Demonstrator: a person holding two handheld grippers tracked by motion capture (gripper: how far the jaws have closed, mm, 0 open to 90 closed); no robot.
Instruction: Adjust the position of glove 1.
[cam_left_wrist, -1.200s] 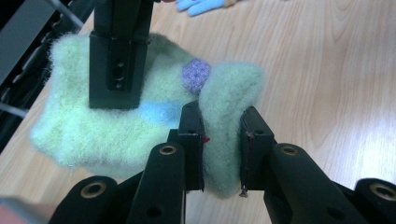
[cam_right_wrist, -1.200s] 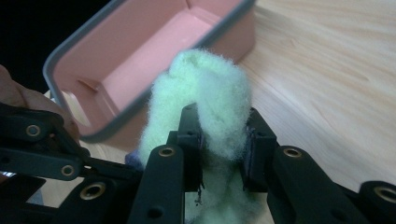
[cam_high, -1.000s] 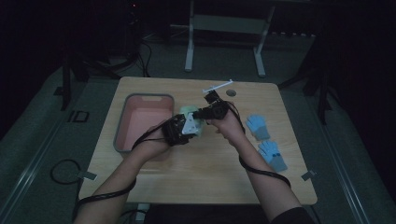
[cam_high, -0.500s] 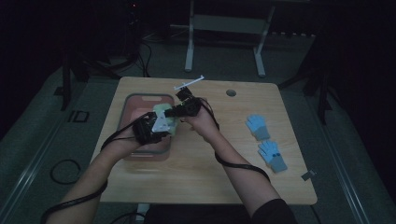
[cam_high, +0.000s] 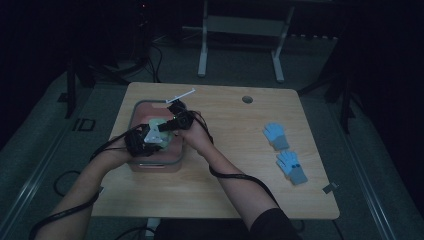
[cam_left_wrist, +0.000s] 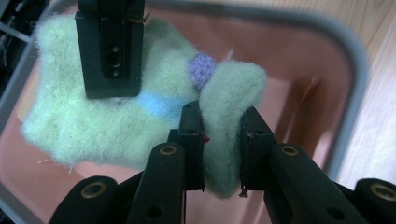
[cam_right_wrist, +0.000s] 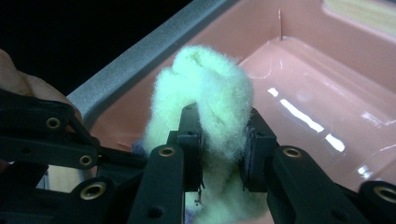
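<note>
Pale-green fuzzy glove (cam_left_wrist: 116, 126) hangs over the pink bin (cam_high: 176, 159), pinched by both left tongs (cam_left_wrist: 222, 151) and right tongs (cam_right_wrist: 223, 147). Letting go remains; two blue gloves (cam_high: 284, 152) wait on the desk (cam_high: 235, 185).

Green fuzzy glove (cam_right_wrist: 205, 121) bottom was cut off behind the jaws; pink bin (cam_left_wrist: 299, 51) clipped by frame edges; counter's (cam_high: 225, 190) near edge hidden by forearms.
</note>
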